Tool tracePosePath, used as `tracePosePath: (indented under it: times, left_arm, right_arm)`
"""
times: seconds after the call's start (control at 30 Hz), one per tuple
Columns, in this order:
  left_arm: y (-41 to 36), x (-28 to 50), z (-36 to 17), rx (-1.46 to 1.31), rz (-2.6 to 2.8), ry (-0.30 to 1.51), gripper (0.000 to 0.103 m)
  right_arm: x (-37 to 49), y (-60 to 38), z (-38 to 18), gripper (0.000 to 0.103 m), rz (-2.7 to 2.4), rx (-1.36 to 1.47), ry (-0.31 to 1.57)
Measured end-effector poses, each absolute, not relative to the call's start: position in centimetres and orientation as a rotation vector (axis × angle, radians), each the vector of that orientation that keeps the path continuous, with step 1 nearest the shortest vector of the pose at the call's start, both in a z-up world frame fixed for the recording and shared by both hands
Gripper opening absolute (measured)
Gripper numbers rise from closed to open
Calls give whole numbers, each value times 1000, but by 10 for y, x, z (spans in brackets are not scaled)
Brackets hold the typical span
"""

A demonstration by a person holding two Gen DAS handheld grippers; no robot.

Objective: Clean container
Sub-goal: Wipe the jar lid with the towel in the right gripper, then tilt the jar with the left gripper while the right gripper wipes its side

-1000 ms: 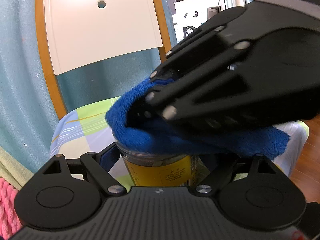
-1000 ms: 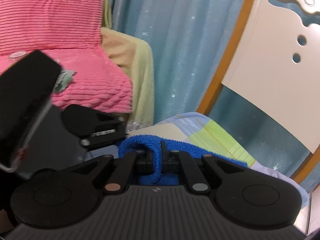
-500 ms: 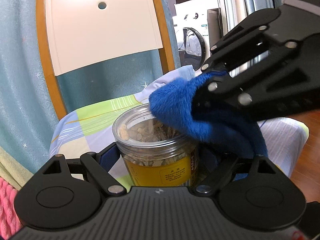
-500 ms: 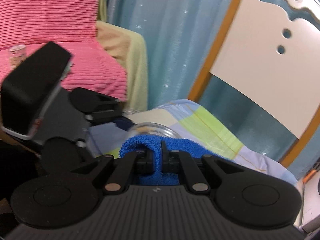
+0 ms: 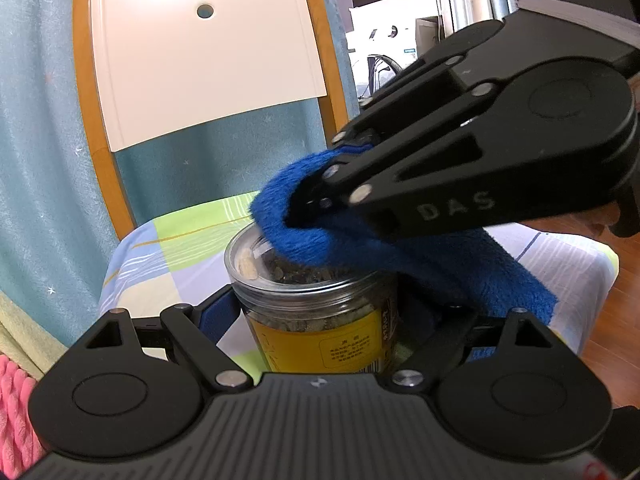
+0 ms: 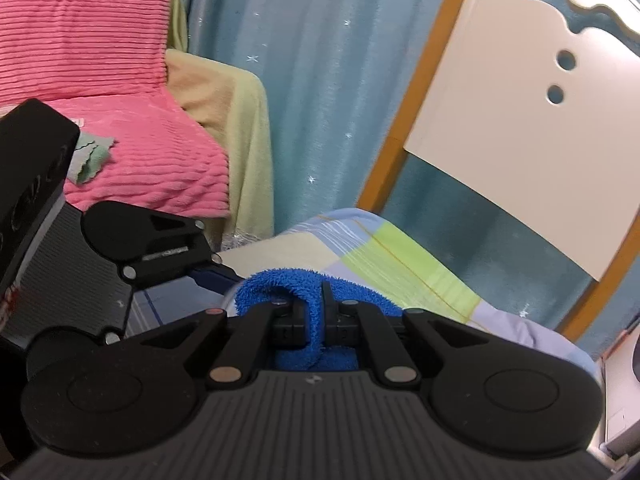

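A clear plastic jar [image 5: 316, 316] with a yellow label and brownish contents stands upright on a patchwork chair cushion [image 5: 180, 248]. My left gripper [image 5: 320, 312] is shut on the jar's sides. A blue fluffy cloth [image 5: 360, 240] lies over the right part of the jar's clear lid, pinched in my right gripper [image 5: 320, 188], which comes in from the right. In the right wrist view the blue cloth [image 6: 280, 288] is clamped between the right gripper [image 6: 314, 312] fingers, and the jar is hidden beneath it. The left gripper [image 6: 224, 272] body shows at left.
The white chair back [image 5: 200, 60] with an orange wooden frame rises behind the jar. A teal curtain [image 6: 320, 80] hangs behind. A pink ribbed blanket [image 6: 100, 80] covers a seat at left, with a small green cloth [image 6: 90, 160] on it. Wooden floor [image 5: 616, 280] lies right.
My right gripper swept the blue cloth off the jar top to the right, then brought it back left over the lid. The jar and left gripper stayed put.
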State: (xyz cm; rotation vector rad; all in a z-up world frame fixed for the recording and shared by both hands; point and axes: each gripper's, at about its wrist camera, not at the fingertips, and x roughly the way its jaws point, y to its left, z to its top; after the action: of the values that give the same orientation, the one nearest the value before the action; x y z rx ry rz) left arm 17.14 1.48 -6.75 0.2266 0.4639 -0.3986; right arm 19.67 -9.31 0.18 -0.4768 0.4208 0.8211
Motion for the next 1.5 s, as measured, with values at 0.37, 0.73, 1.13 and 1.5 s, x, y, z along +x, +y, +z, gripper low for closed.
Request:
tracePosePath:
  times: [0.37, 0.73, 1.13, 1.5]
  left_arm:
    - [24, 184, -85, 254, -386, 511, 85]
    - [40, 206, -81, 253, -405, 527, 84]
    - [51, 207, -50, 419, -433, 638, 84]
    - [55, 255, -52, 409, -458, 597, 83]
  right_arm:
    - [167, -103, 5, 4, 826, -514, 416]
    - [166, -112, 5, 4, 788, -423, 443]
    - [171, -134, 3, 4, 713, -310, 470]
    - [182, -168, -1, 3, 581, -256, 424]
